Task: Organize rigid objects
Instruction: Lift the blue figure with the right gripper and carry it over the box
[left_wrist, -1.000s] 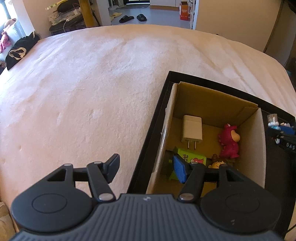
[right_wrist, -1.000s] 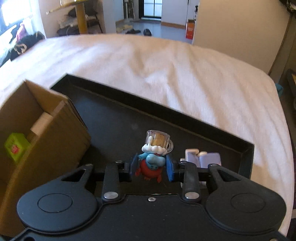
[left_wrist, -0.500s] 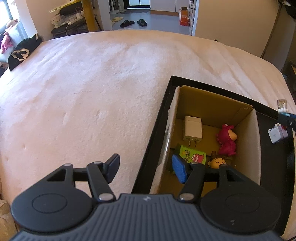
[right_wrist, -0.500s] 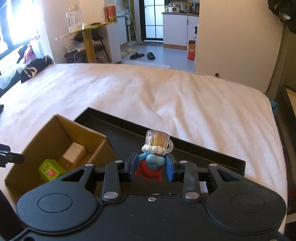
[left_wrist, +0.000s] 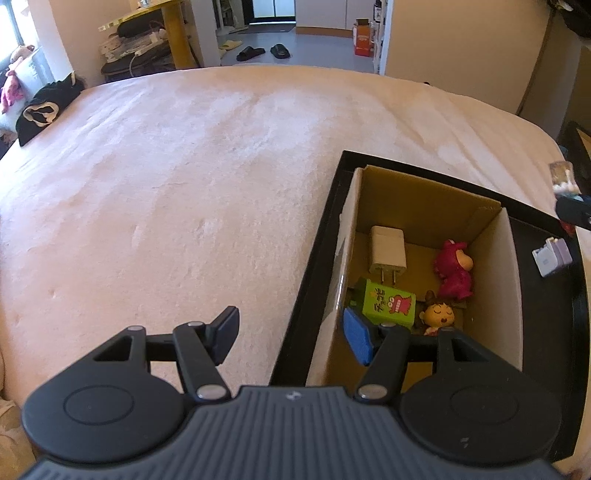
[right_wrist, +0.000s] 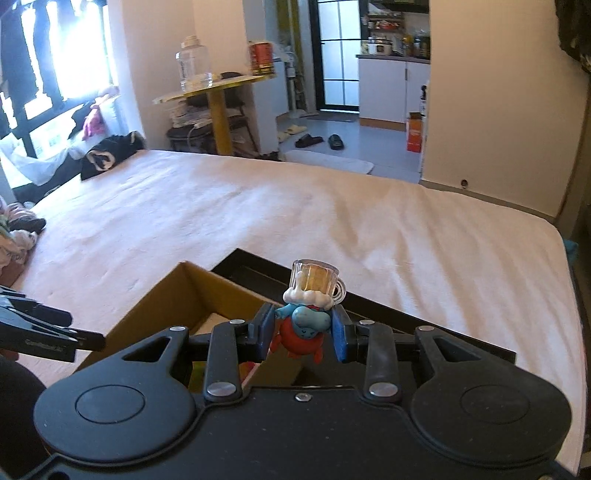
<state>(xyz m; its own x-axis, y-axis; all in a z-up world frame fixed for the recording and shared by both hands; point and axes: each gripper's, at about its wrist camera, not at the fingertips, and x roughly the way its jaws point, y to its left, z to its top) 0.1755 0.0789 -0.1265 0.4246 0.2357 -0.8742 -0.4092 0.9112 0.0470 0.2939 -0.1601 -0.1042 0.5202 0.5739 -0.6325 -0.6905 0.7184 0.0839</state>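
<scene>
Four toys sit in the cardboard box (left_wrist: 424, 206), right gripper (right_wrist: 303, 334) clamps the mug-topped figurine (right_wrist: 308, 314) above it, left gripper (left_wrist: 291, 334) gapes empty, seemingly one white piece (left_wrist: 550, 256) left on the tray (left_wrist: 543, 295).

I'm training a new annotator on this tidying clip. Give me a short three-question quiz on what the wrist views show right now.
1. True or false: the right claw is shut on the blue figurine with the mug.
2. Which of these lies in the cardboard box? A) a slipper B) the white charger C) a glass jar
3. Fill in: the cardboard box stands in a black ____.

Key: 1 true. 2 B; it lies next to the green box, the pink figurine and the small doll head. 3 tray.
</scene>
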